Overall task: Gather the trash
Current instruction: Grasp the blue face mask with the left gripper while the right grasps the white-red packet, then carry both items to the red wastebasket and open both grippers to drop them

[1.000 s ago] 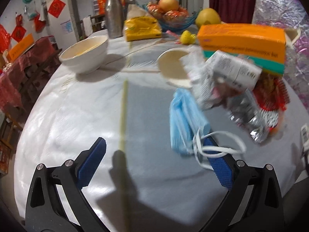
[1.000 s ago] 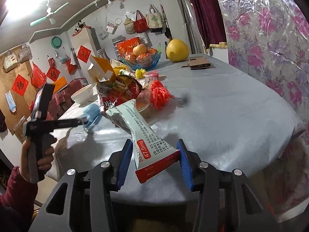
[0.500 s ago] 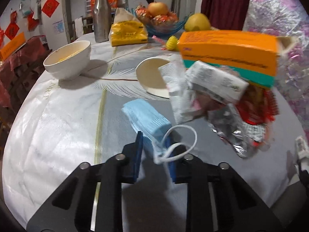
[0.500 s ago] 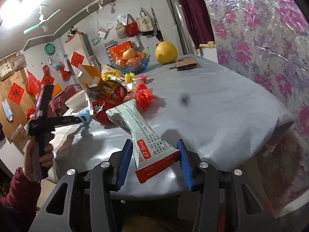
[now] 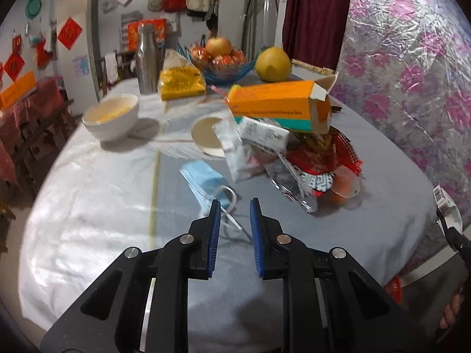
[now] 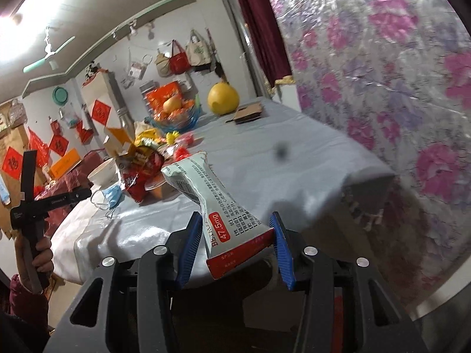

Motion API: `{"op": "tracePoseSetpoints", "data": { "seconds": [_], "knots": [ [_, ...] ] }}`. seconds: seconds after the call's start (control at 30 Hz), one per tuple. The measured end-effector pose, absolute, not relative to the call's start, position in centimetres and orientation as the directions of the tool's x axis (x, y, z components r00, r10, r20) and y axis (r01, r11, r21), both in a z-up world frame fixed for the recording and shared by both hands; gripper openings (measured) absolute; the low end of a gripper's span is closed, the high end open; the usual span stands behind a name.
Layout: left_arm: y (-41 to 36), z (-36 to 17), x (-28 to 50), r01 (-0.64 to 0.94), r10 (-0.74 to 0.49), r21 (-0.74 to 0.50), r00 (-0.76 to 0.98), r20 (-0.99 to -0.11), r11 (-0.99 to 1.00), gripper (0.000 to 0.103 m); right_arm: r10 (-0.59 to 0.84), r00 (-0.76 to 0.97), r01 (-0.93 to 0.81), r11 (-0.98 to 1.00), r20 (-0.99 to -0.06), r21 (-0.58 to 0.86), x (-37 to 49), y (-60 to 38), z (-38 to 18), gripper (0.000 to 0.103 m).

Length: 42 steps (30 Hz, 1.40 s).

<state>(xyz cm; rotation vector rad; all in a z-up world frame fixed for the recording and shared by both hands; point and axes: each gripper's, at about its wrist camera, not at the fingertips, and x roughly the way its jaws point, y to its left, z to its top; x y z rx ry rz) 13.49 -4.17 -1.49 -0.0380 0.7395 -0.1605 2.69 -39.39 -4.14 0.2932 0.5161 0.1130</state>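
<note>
— Grey cloth covers the round table [image 5: 368,158]; what differs from half a second ago?

— Then the left gripper [image 5: 234,204] was nipped onto the blue face mask [image 5: 203,181]; now its jaws stand a narrow gap apart and the mask lies on the cloth just ahead of the left pad; the white ear loop [image 5: 228,203] seems to run between the fingers, though blur makes contact hard to judge.

— And the other?

— Unchanged; the right gripper [image 6: 235,220] stays clamped on the crushed medicine box [image 6: 217,209], held off the table's edge, well apart from the litter pile [image 5: 294,147].
</note>
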Motion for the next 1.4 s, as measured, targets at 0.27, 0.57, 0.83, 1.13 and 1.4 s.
{"op": "tracePoseSetpoints", "data": {
  "seconds": [0.27,0.57,0.83,1.13,1.4],
  "knots": [
    [-3.0,-2.3,17.5,-0.018,-0.014,-0.041,0.749,-0.662,0.999,0.09,0.175,0.862,-0.023,0.951,-0.475,0.309,1.9,-40.5,-4.9,0.047],
    [-1.8,-6.0,22.4,-0.017,-0.076,-0.11,0.623,-0.778,0.994,0.037,0.161,0.855,0.001,0.95,-0.493,0.311,2.3,-41.1,-5.5,0.047],
    [-3.8,-2.3,16.0,0.089,-0.17,-0.152,0.705,-0.688,0.984,0.027,0.129,0.842,0.03,0.958,-0.524,0.285,1.5,-42.5,-5.7,0.047],
    [-12.4,1.3,9.3,0.375,-0.368,-0.124,0.697,-0.615,0.919,0.028,0.028,0.777,0.164,0.955,-0.629,0.245,-1.4,-47.9,-7.8,0.047],
    [-22.0,-0.3,7.0,0.593,-0.508,-0.134,0.527,-0.681,0.794,0.028,-0.057,0.528,0.33,0.933,-0.847,0.142,-1.6,-52.3,-17.9,0.053]
  ]
}}
